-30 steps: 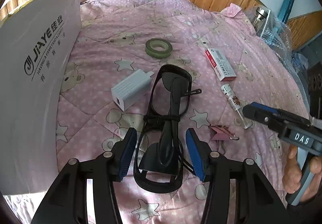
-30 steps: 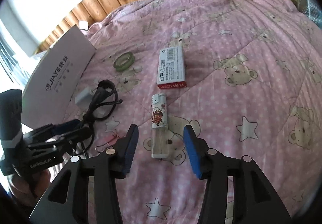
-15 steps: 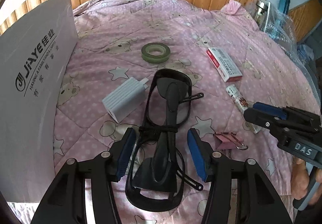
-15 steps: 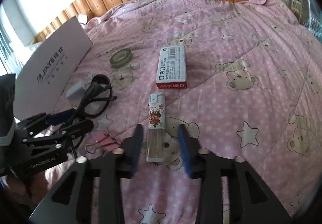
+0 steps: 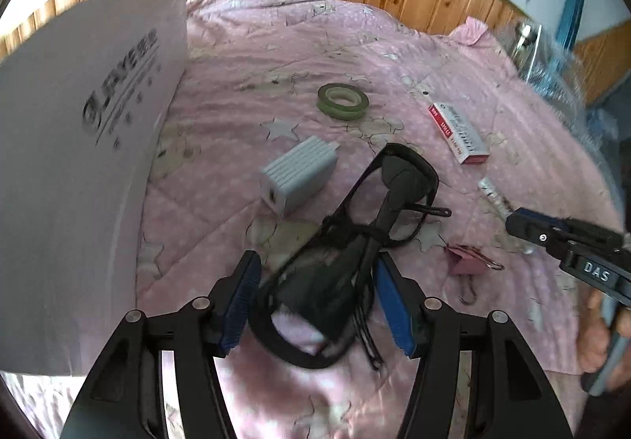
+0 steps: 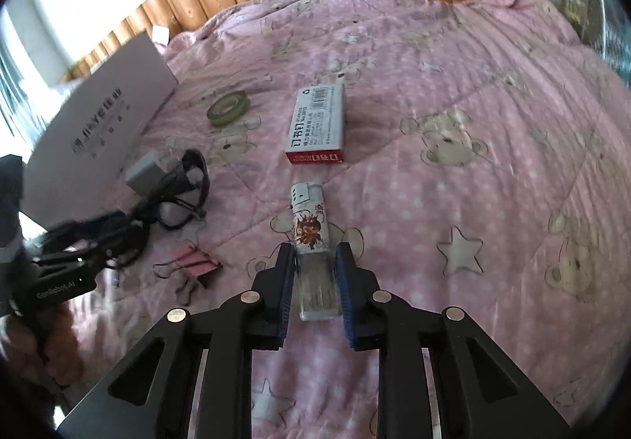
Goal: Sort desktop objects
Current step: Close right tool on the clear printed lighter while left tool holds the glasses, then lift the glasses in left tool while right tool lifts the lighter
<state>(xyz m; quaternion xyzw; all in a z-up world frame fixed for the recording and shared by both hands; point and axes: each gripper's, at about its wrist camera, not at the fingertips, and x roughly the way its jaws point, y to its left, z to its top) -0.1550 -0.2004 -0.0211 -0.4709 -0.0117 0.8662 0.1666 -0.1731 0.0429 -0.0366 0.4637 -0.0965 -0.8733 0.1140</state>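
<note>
Pink quilt [image 6: 493, 92] is seen under all objects. At the lower centre of the right wrist view, the right gripper [image 6: 314, 289] is closed on the clear end of a lighter [image 6: 311, 241]; both pads touch its sides. Above it a staple box [image 6: 317, 127] lies. In the left wrist view, the left gripper [image 5: 315, 305] is held open around black glasses [image 5: 347, 241], with a gap on each side. A white charger [image 5: 297, 178], green tape roll [image 5: 342, 101] and pink binder clip [image 5: 467, 263] are placed nearby.
</note>
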